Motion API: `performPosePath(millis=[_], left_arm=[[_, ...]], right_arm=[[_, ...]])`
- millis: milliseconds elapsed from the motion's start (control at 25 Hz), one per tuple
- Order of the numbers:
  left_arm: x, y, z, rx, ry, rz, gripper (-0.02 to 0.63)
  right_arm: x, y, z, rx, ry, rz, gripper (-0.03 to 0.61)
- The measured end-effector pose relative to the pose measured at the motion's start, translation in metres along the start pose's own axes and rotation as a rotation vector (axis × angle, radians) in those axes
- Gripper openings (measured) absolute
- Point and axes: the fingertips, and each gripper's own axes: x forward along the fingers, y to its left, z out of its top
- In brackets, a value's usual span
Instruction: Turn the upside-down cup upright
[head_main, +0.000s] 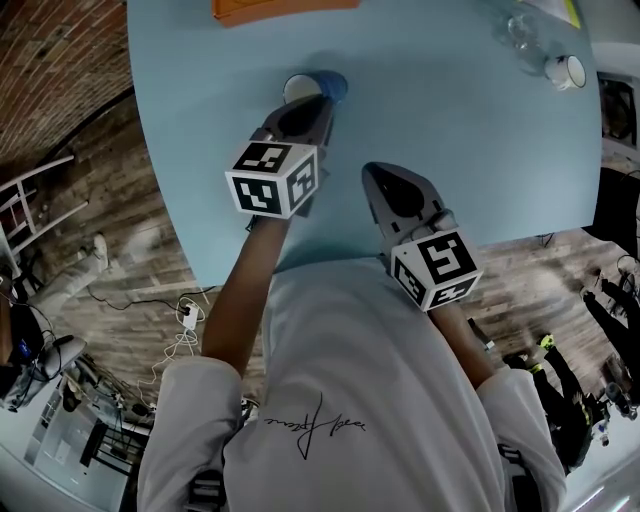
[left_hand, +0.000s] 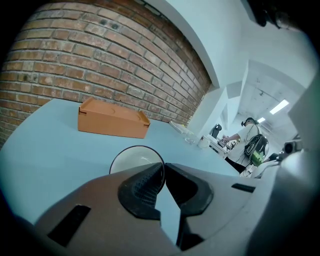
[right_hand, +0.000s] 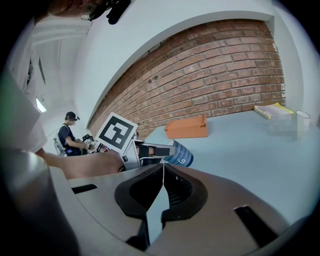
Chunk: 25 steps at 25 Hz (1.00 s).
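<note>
Blue-striped cup, thin-walled, likely light and crushable | left gripper pinches its rim, this side of orange box | right gripper pressed together, empty

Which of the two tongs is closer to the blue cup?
Left. The left tongs pinch the rim of the cup; the right tongs, shut and empty, sit apart, nearer the person.

right tool jaws together; left tool clamps tilted blue cup
</note>
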Motion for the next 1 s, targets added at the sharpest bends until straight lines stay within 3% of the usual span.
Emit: performPosePath(millis=[440, 1000], left_arm=[[0.009, -0.009, 0.001, 0.09, 0.05, 0.019, 0.031], [0.027, -0.036, 0.007, 0.153, 0.063, -0.039, 0.031]], right_arm=[[-0.003, -0.005, -0.002, 0.016, -0.009, -0.01, 0.021], [-0.006, -0.012, -0.002, 0.036, -0.007, -0.02, 0.021]])
